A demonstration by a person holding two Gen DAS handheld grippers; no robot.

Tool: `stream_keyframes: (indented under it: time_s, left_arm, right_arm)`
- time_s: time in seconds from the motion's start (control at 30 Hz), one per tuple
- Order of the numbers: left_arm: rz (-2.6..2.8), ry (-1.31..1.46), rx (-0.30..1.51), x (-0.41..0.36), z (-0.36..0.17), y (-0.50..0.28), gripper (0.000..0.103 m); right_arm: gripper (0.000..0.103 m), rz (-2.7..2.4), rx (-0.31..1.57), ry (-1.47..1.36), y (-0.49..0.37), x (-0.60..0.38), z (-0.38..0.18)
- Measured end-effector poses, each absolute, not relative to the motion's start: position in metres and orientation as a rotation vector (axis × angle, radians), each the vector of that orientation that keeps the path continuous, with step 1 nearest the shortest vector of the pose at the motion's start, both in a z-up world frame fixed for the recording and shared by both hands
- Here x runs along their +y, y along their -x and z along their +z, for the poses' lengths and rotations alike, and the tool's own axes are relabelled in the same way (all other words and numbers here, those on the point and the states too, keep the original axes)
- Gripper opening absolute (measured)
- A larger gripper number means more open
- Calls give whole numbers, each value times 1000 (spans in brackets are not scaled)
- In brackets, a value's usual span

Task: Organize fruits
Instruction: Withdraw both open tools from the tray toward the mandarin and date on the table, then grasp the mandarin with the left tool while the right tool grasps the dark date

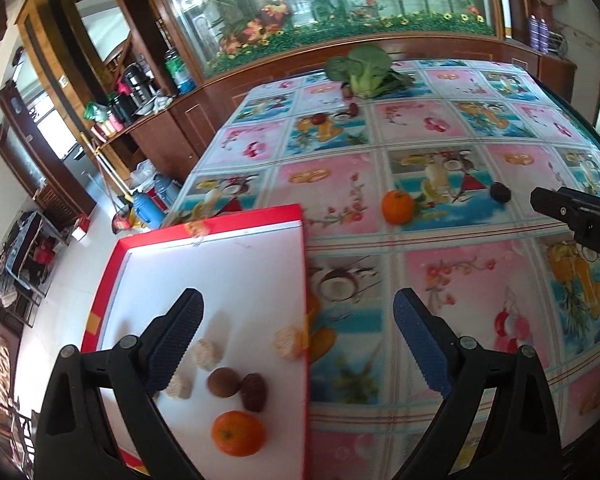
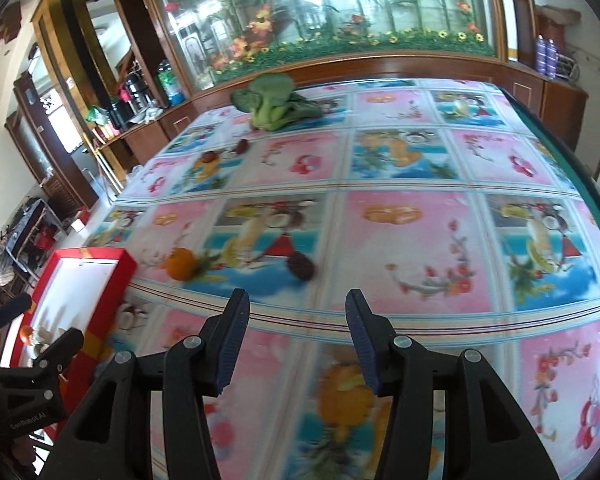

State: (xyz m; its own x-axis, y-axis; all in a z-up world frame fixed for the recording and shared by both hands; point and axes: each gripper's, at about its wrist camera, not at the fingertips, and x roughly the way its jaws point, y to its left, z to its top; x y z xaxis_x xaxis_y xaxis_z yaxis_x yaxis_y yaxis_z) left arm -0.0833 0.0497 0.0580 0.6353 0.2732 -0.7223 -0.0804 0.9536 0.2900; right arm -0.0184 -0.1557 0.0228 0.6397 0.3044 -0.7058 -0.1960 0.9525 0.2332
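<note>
Tangerine (image 2: pixel 181 264) is sitting just beside the red tray (image 2: pixel 112 257); I am judging it soft-skinned, best gripped across its middle. Right gripper (image 2: pixel 296 304) and left gripper (image 1: pixel 298 308) are hanging released, empty.

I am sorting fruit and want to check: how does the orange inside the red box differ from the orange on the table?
The boxed orange lies on the red box's white floor among other fruits; the table orange sits on the patterned cloth, outside the box. Both are round, orange and ungripped.
</note>
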Motion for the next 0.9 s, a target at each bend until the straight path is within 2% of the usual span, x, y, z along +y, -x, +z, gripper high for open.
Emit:
stream_keyframes:
  time_s: [0.23,0.67,0.9]
  left_arm:
    - [174,-268,885,32,48,53,96]
    - [224,-216,932,71,34,25,96]
    - [186,-227,927,62,33,5,96]
  right_arm:
    - [50,290,839,-87,6,-150,19]
    - [50,284,861,23,-25,-115,-1]
    - [50,282,873,38,-32,-114,-10]
